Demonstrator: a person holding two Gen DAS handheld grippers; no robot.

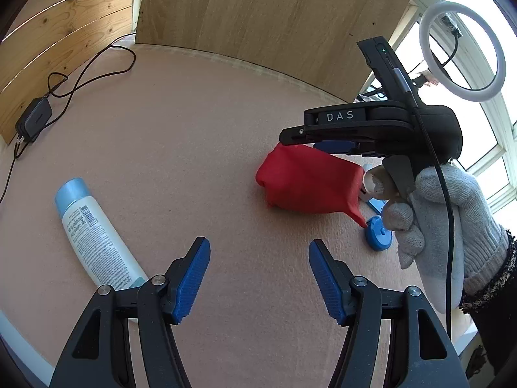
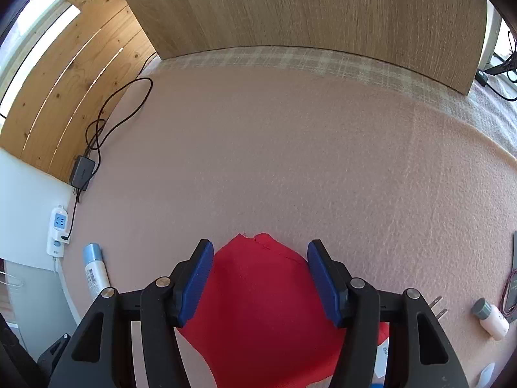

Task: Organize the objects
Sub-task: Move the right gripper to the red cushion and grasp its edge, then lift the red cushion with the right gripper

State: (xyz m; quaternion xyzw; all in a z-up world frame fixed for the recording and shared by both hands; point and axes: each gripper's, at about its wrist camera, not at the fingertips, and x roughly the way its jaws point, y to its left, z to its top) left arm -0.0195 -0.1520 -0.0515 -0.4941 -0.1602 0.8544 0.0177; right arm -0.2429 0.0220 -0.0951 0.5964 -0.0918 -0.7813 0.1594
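A red cloth (image 1: 307,181) lies bunched on the pink felt table top (image 1: 194,129), right of centre. My right gripper (image 1: 290,135), held by a gloved hand (image 1: 452,213), hovers over its far edge. In the right wrist view the right gripper (image 2: 260,278) stands open, with the red cloth (image 2: 258,307) below and between its blue pads (image 2: 197,278). My left gripper (image 1: 260,278) is open over bare felt, nothing between its fingers. A white spray bottle (image 1: 97,236) with a light blue cap lies to its left. A blue round lid (image 1: 378,234) sits by the cloth's near corner.
A grey charger (image 1: 34,123) with looped cable lies at the far left. A wooden board (image 1: 274,9) stands along the back. A ring light (image 1: 462,51) is at the right. A small grey-capped bottle (image 2: 491,320) and plug prongs (image 2: 437,307) lie at the right, a power strip (image 2: 58,229) off the left edge.
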